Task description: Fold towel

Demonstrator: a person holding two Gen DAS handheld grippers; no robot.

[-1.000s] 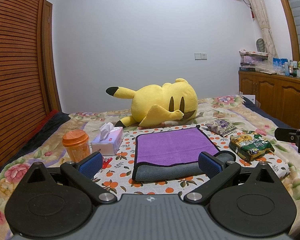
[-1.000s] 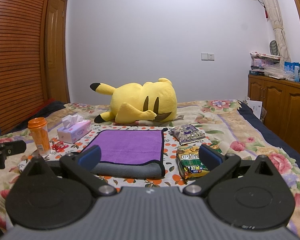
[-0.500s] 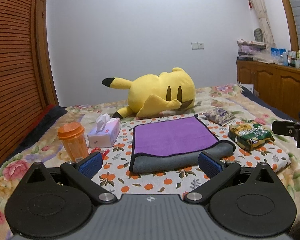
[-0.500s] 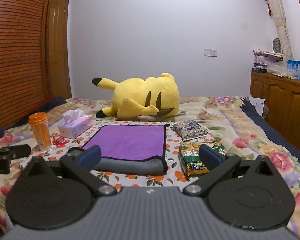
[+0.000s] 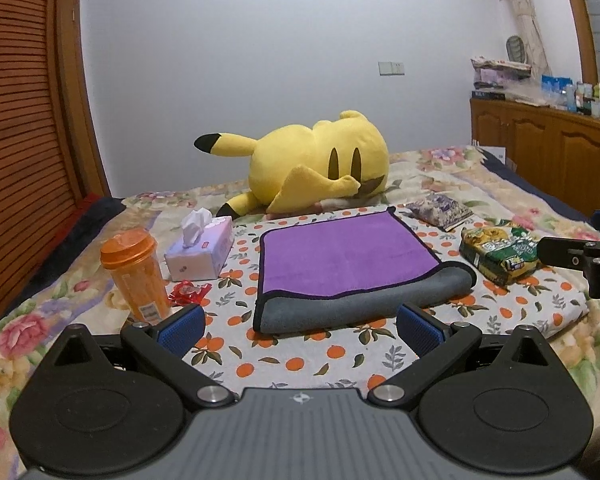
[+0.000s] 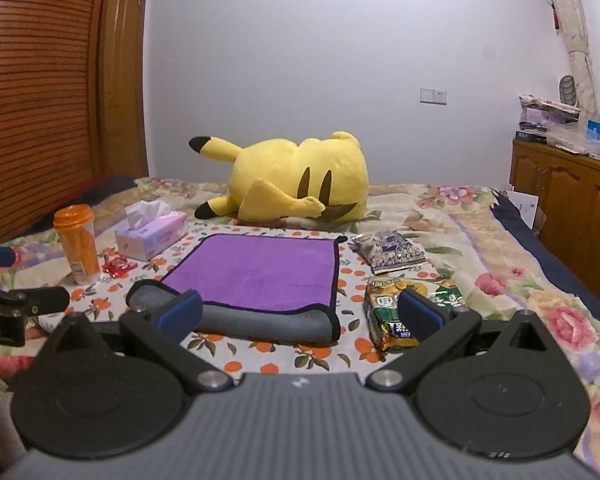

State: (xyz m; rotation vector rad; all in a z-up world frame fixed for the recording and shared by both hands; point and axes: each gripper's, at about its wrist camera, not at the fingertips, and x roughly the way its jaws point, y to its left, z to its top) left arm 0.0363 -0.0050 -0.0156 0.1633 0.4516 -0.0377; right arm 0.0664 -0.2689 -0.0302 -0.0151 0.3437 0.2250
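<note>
Centrally on the orange-print cloth [image 5: 300,360] over the bed lies the towel [image 5: 340,256], purple face up, its near edge rolled back to show grey underside. Judged soft, thick and light; limp when lifted, likely to sag and drag. Best hold: the black-piped corners, pinched through both layers. Left tongs [image 5: 300,326] and right tongs [image 6: 300,312] both gape wide, holding nothing, short of the near edge. Snack packet [image 6: 404,312] close right; tissue box [image 5: 200,250] and orange cup [image 5: 136,272] left.
</note>
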